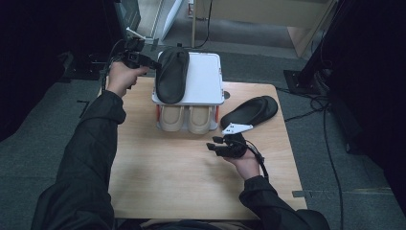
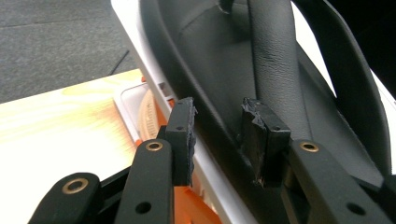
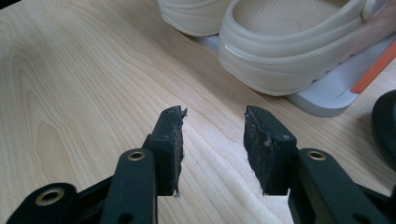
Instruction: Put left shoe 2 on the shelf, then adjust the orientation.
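Left gripper (image 2: 217, 135) jaws straddle the side rim of the black slipper (image 1: 172, 74) atop the white rack (image 1: 206, 79), pads not visibly pressing. Slipper appears light and flexible; grip the rim. Right gripper (image 3: 212, 149) is open and empty.

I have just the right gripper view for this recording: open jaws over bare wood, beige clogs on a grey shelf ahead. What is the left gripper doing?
Observer: The left gripper is at the side rim of a black slipper that lies on the white top shelf of the rack, above the clogs.
Operator: Is it gripping the slipper?
Observer: Not visibly. In the left gripper view one jaw stands inside the slipper and one outside, with gaps at the rim.
Operator: Is there a second black slipper?
Observer: Yes, the other black slipper lies on the table, right of the rack, just beyond the right gripper.
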Available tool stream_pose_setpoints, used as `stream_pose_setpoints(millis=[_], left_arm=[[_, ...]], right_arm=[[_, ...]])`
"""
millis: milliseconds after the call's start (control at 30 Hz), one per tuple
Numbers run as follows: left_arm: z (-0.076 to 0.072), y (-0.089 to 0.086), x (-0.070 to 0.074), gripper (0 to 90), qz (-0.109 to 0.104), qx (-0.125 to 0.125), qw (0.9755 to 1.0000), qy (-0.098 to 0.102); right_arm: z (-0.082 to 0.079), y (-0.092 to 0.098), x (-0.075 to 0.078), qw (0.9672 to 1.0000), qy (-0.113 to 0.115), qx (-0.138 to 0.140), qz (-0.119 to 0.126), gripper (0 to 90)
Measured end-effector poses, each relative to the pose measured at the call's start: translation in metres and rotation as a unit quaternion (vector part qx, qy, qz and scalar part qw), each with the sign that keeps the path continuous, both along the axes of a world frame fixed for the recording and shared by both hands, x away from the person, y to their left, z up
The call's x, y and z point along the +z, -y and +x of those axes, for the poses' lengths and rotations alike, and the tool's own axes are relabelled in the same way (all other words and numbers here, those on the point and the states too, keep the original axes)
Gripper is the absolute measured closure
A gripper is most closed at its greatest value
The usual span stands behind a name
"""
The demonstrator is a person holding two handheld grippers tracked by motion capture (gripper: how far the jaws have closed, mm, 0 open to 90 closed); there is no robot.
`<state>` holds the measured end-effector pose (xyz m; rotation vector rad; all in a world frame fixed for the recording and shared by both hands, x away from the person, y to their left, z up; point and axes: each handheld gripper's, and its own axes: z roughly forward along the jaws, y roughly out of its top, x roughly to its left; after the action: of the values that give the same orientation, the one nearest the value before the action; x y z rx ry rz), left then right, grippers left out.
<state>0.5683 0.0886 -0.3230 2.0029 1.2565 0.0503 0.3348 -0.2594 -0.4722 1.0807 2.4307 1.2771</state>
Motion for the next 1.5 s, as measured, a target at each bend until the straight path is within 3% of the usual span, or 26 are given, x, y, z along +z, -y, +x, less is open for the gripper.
stream_pose_setpoints(millis=[400,700,833,1067,1333,1500], left_arm=[[0.001,0.0,-0.001,61.2,-0.007,0.002,1.0,-0.001],[-0.015,-0.015,0.015,54.7,0.0,0.001,0.9997,0.025],[-0.024,-0.024,0.016,51.6,0.003,0.006,0.9997,0.023],[-0.039,-0.039,0.005,49.1,-0.007,0.011,0.9997,0.018],[-0.053,-0.048,-0.011,48.5,-0.004,0.017,0.9997,0.019],[-0.061,-0.049,-0.021,47.8,0.0,0.01,0.9997,0.021]], right_arm=[[0.001,0.002,0.0,1.0,0.001,-0.003,0.002,57.8],[0.004,0.009,0.0,0.9999,0.002,-0.015,0.003,57.4],[0.008,0.014,0.003,0.9997,0.006,-0.024,0.006,56.9],[0.024,0.035,0.007,0.9986,0.003,-0.053,0.004,56.9],[0.046,0.074,0.015,0.9945,0.007,-0.102,0.026,58.6],[0.055,0.088,0.014,0.9935,0.01,-0.113,0.009,58.6]])
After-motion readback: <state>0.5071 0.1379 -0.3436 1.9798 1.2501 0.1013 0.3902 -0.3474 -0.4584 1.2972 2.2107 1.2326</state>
